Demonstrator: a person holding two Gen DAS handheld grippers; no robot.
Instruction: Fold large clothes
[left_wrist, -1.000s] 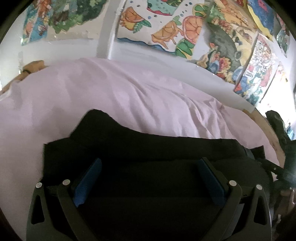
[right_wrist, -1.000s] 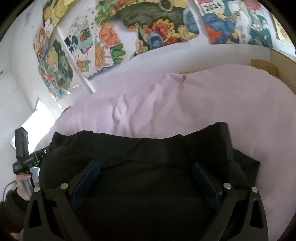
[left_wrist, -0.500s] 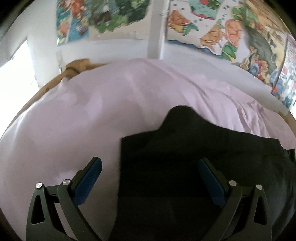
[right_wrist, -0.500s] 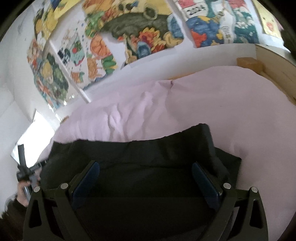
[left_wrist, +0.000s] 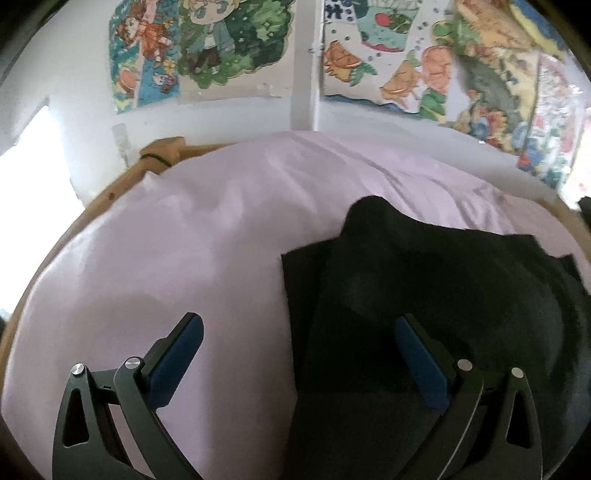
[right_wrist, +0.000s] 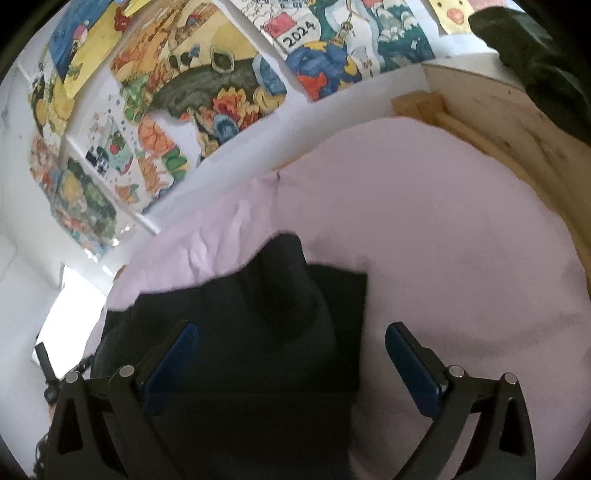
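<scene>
My left gripper (left_wrist: 299, 350) has its fingers spread wide and holds nothing; the left edge of the garment (left_wrist: 424, 295) lies between them. My right gripper (right_wrist: 291, 354) is spread wide and empty too, straddling the garment's right edge. The black garment lies folded flat on the lilac sheet (left_wrist: 184, 240) of the bed. Beyond, a wooden frame (right_wrist: 498, 110) and posters (right_wrist: 207, 92) on the wall.

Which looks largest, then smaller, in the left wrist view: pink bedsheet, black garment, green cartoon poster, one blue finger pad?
1. Pink bedsheet
2. Black garment
3. Green cartoon poster
4. Blue finger pad

The pad sits nearest the camera, so its apparent size is exaggerated; the poster, being far, looks smaller than it is.
</scene>
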